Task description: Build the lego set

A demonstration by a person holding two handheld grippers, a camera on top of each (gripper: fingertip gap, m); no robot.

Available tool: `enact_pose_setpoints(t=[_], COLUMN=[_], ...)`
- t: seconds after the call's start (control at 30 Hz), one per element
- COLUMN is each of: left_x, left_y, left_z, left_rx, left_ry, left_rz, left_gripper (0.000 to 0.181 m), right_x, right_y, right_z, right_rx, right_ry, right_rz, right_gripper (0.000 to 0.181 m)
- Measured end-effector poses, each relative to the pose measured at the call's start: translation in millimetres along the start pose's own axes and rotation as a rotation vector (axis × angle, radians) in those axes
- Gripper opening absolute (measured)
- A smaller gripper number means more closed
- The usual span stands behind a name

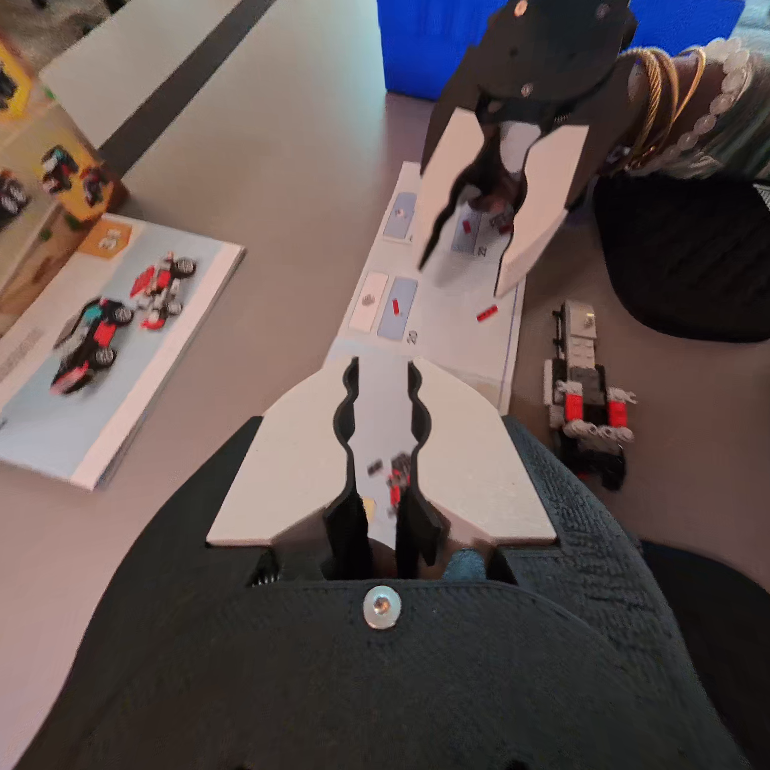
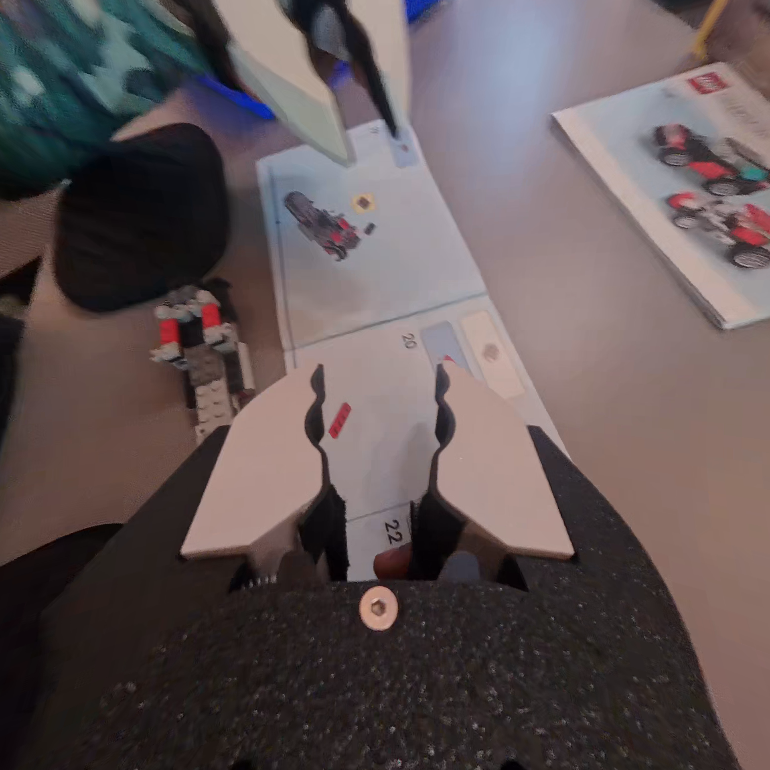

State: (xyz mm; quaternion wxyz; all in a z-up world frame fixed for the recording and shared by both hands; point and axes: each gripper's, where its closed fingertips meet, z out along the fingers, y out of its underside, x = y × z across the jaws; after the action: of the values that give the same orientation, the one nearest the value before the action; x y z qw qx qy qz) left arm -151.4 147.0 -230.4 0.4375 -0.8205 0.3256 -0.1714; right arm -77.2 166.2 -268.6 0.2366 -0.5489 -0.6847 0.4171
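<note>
Right gripper (image 2: 379,375) fingers spread above red brick (image 2: 340,420) on open booklet (image 2: 375,283), left gripper (image 1: 382,366) fingers spread, empty, model (image 1: 587,396) beside booklet on desk (image 1: 271,166)

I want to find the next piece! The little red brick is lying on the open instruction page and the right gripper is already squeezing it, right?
Not quite. The little red brick does lie on the open instruction page, but the right gripper isn't squeezing it. The right wrist view shows its jaws open above the brick, which lies loose.
</note>
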Motion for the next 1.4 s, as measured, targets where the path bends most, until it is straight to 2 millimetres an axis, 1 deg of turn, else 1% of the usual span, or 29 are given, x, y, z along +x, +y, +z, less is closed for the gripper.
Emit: enact_pose_setpoints(t=[0.03,0.1,0.17,0.23,0.27,0.33,0.43,0.5,0.57,0.6,0.63,0.67,0.7,0.73,0.77,0.8,0.83,0.87,0.93,1.0,1.17,1.23,1.33,1.37,1.4], left_x=[3,9,16,20,20,15,4,1,5,9,14,16,17,17,15,12,10,8,5,4,10,11,14,15,17], left_y=[6,19,23,23,24,31,52,59,67,76,89,106,125,142,154,163,171,178,185,191,212,217,217,214,205], left_z=[-6,-10,-9,-14,-21,-39,-77,-114,-154,-172,-185,-194,-199,-199,-197,-193,-189,-189,-195,-203,-231,-238,-242,-243,-243], left_rx=[-0.021,-0.056,-0.045,-0.023,-0.012,-0.017,-0.063,-0.033,0.009,0.009,-0.01,-0.05,-0.104,-0.151,-0.183,-0.213,-0.261,-0.326,-0.419,-0.45,-0.475,-0.482,-0.498,-0.494,-0.469], left_ry=[-0.011,-0.046,-0.075,-0.132,-0.182,-0.316,-0.567,-0.775,-0.987,-1.063,-1.116,-1.145,-1.149,-1.136,-1.117,-1.093,-1.069,-1.061,-1.064,-1.063,-1.004,-0.986,-0.968,-0.975,-0.986], left_rz=[-0.018,-0.045,-0.062,-0.065,-0.064,-0.056,-0.061,-0.089,-0.089,-0.093,-0.114,-0.15,-0.195,-0.238,-0.27,-0.279,-0.264,-0.227,-0.147,-0.116,-0.172,-0.163,-0.189,-0.206,-0.216], left_gripper=[0.025,0.029,0.03,0.03,0.03,0.03,0.03,0.036,0.042,0.045,0.05,0.055,0.057,0.058,0.058,0.055,0.05,0.049,0.045,0.044,0.045,0.045,0.045,0.046,0.048], right_x=[3,6,10,15,17,20,22,20,21,22,23,24,24,24,23,22,22,22,24,26,28,30,28,27,24], right_y=[3,14,29,31,31,32,33,34,33,32,30,26,21,17,14,13,14,14,13,13,20,23,24,23,22], right_z=[-1,3,9,8,7,5,3,3,2,2,2,1,0,0,-1,-1,-1,-2,-5,-6,-6,-6,-8,-12,-16], right_rx=[-0.005,-0.047,-0.112,-0.135,-0.134,-0.126,-0.129,-0.124,-0.12,-0.114,-0.097,-0.07,-0.04,-0.014,0.006,0.016,0.017,0.018,0.031,0.041,-0.003,-0.024,-0.023,-0.03,-0.031], right_ry=[0.027,0.058,0.104,0.158,0.173,0.167,0.168,0.166,0.176,0.18,0.18,0.179,0.173,0.164,0.155,0.146,0.146,0.154,0.169,0.169,0.177,0.182,0.181,0.184,0.186], right_rz=[0.008,0.029,0.01,-0.047,-0.051,-0.026,-0.034,-0.022,-0.008,-0.005,0.0,0.009,0.023,0.038,0.05,0.055,0.054,0.051,0.052,0.066,0.059,0.055,0.048,0.049,0.049], right_gripper=[0.054,0.061,0.063,0.064,0.068,0.067,0.068,0.071,0.078,0.081,0.082,0.082,0.081,0.08,0.079,0.079,0.078,0.077,0.074,0.071,0.066,0.065,0.066,0.066,0.066])
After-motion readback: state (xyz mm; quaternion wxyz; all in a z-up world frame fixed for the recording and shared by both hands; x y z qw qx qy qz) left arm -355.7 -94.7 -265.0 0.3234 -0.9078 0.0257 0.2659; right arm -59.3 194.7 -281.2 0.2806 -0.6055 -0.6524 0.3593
